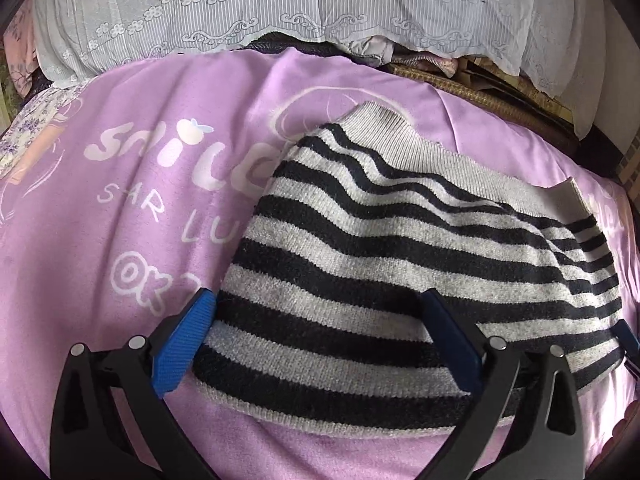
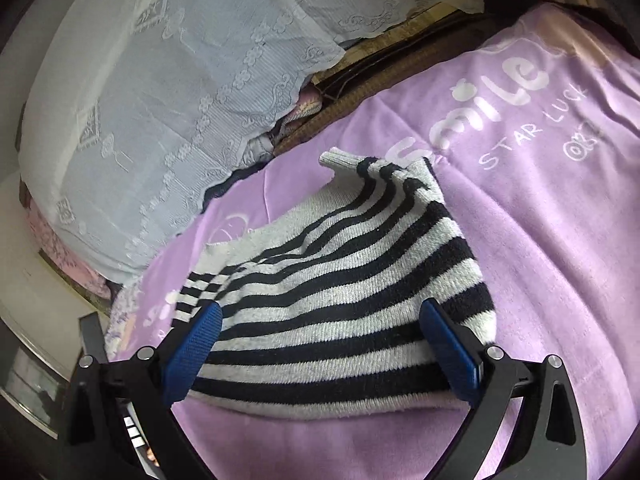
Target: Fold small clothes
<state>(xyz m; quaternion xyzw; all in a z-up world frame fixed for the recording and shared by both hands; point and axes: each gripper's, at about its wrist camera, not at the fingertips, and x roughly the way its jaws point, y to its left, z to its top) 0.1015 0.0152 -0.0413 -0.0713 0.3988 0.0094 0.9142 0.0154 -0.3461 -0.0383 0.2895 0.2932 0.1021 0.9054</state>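
The striped knit garment (image 1: 380,248) lies across the middle and lower right of my left view on the purple blanket (image 1: 120,208), soft, thick and floppy, so I judge it light but prone to slump and best pinched at its near hem corners. My left hand-held gripper (image 1: 320,320) and right hand-held gripper (image 2: 320,324) both stand wide, empty, straddling that near edge, with white lace cloth (image 1: 280,4) heaped along the top.

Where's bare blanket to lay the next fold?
Free: the purple blanket left of the striped sweater, over the white lettering, and the strip along its near hem. Crowded: the far edge, where lace-covered pillows pile up. Both claws, left and right, straddle the sweater.
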